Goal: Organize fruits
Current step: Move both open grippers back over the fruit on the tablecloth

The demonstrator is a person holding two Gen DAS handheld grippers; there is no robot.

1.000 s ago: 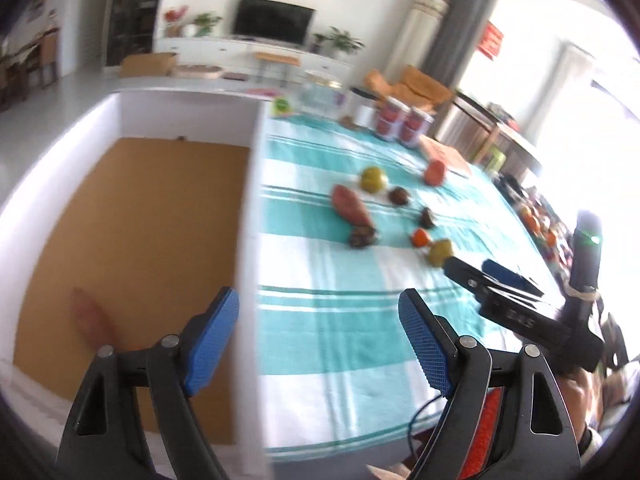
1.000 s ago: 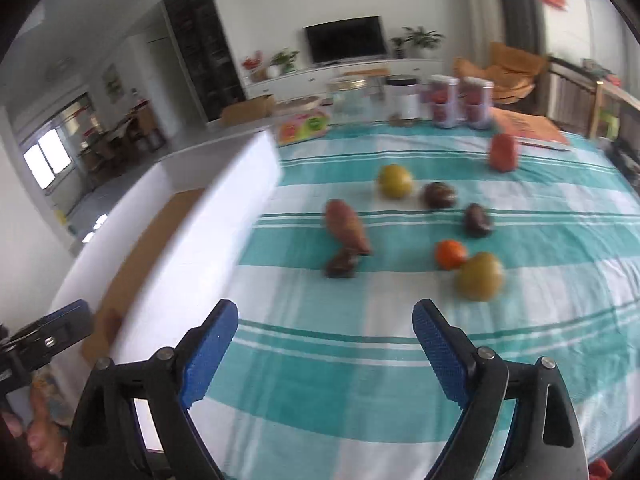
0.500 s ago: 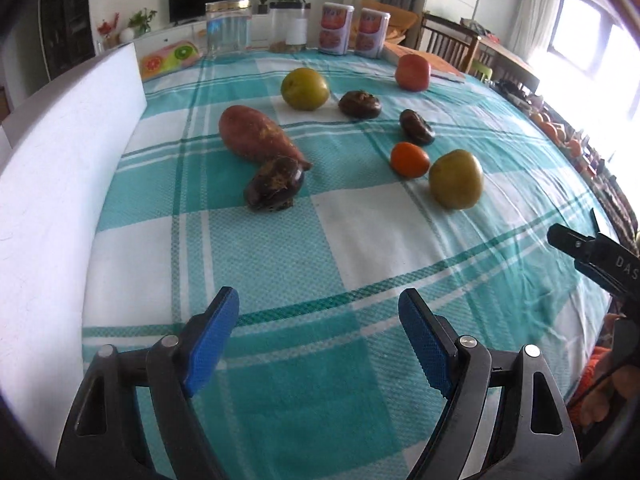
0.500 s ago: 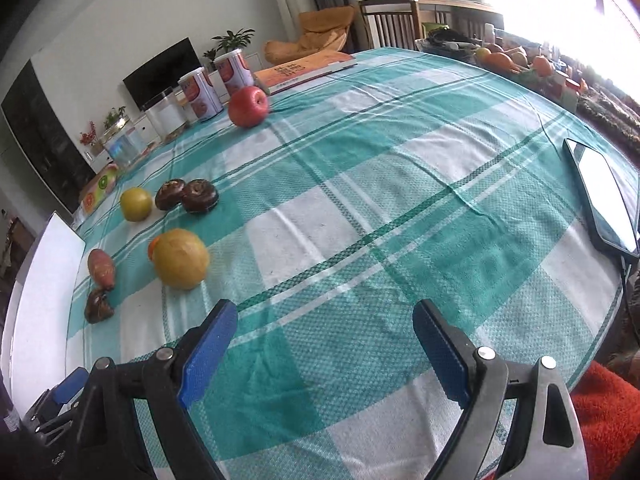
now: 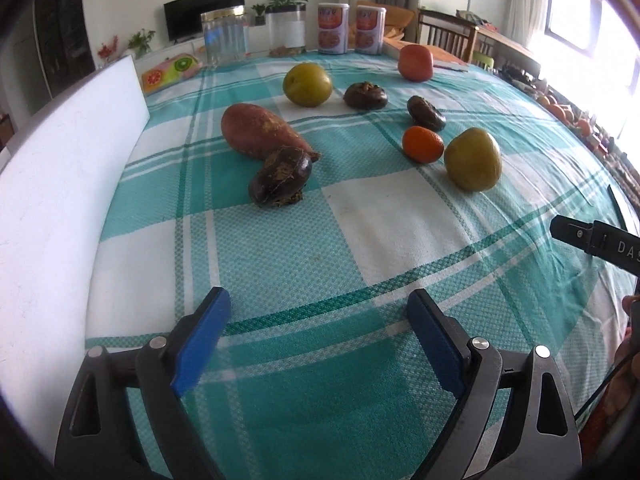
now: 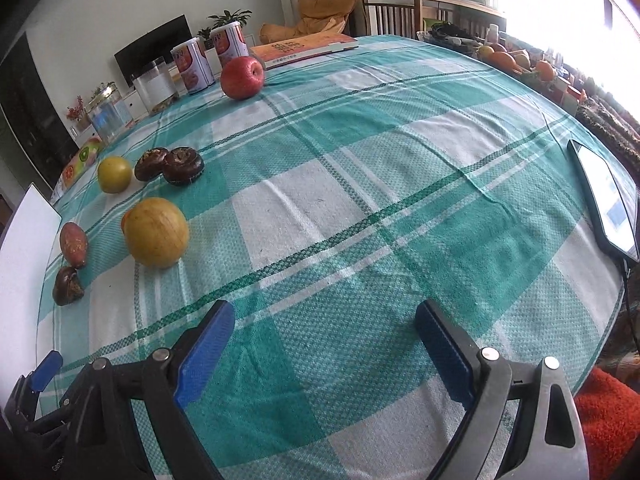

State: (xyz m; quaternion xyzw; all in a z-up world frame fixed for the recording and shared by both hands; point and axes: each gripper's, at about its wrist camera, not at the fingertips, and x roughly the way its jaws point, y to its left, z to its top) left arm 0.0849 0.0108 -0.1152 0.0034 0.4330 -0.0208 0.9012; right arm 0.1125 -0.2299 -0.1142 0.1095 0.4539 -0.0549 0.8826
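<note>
Woven checked tablecloth [image 5: 360, 240], matt; glossy apple [image 6: 242, 77]; rough-skinned sweet potato [image 5: 260, 130].

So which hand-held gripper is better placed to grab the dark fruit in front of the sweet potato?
Left, probably. The left hand-held gripper is open and faces the dark fruit almost head-on. From the right hand-held gripper, also open, it sits far off to the left edge.

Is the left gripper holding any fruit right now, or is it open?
Open and empty. The left gripper has its blue pads spread wide over bare tablecloth, short of the nearest dark fruit.
</note>
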